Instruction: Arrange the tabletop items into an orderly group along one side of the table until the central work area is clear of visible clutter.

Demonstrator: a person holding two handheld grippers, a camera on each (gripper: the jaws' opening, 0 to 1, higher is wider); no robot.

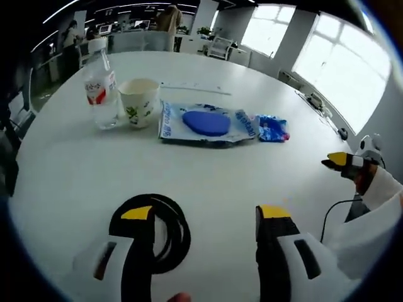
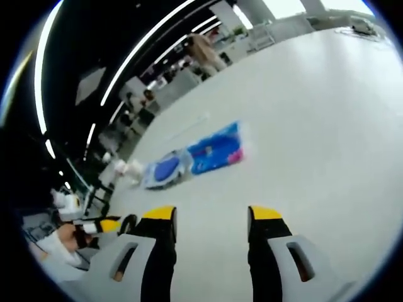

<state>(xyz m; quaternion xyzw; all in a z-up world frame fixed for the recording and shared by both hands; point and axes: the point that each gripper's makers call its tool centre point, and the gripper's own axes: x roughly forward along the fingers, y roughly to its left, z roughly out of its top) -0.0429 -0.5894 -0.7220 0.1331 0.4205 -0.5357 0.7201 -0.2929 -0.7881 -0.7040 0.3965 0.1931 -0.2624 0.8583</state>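
In the left gripper view, the left gripper (image 1: 204, 217) is hovering low over the white surface (image 1: 75, 170) with its fingers (image 1: 272, 220) spread wide apart and gripping nothing. A coiled black cable (image 1: 169, 229) is lying flat on the surface, partly under the left-hand finger. Farther along the surface, a clear water bottle (image 1: 101, 88) with a red-and-white label is standing upright, and a paper cup (image 1: 139, 102) with a leaf print is standing just beside it. Next to the cup, a flat white-and-blue packet (image 1: 204, 123) is lying on the surface, and a small blue wrapper (image 1: 272, 128) is lying at its far end, touching or nearly touching it. The right gripper (image 1: 343, 160) is entering at the right edge, held by a person in a white sleeve (image 1: 378, 207). In the right gripper view, the right gripper (image 2: 211, 217) is hanging over bare surface (image 2: 315, 126) with its fingers (image 2: 264, 217) wide open and holding nothing, while the packet (image 2: 165, 168) and wrapper (image 2: 217, 151) are lying well ahead of it.
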